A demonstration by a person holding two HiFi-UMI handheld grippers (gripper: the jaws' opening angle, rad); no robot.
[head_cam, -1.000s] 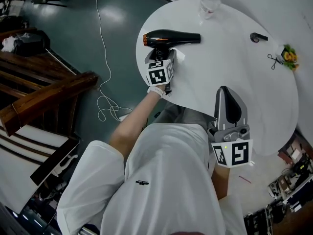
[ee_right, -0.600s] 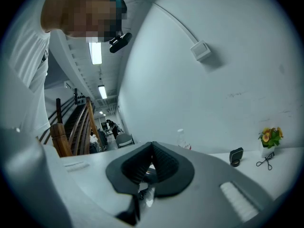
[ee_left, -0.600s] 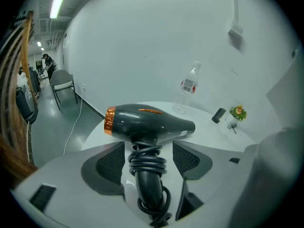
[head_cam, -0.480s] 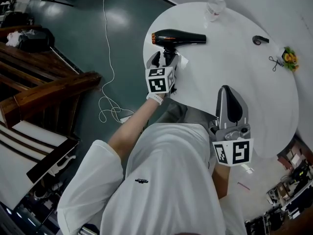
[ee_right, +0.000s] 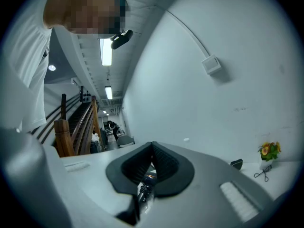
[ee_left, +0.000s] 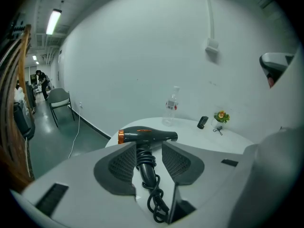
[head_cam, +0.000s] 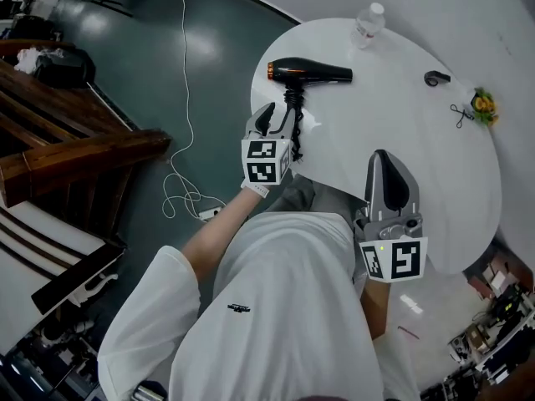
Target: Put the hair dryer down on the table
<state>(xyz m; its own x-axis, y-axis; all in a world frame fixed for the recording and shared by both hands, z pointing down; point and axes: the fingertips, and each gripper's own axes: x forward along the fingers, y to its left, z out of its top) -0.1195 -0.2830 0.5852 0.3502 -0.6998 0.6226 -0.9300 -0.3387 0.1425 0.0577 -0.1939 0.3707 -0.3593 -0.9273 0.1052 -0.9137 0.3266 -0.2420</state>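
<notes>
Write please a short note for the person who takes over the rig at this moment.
Left gripper: jaws apart and closing, pads touching nothing; in its own view the cord runs between them.
Right gripper: shut, empty, above the table edge.
Hair dryer: lying on the table, free.
Done: dryer is down.
Left: probably only to draw the left gripper clear of the cord.

lying on its side on the round white table [head_cam: 418, 149], near its left edge: black hair dryer [head_cam: 311, 73], orange ring at rear, barrel pointing right, handle toward the near rim, cord apparently looped around the handle.
</notes>
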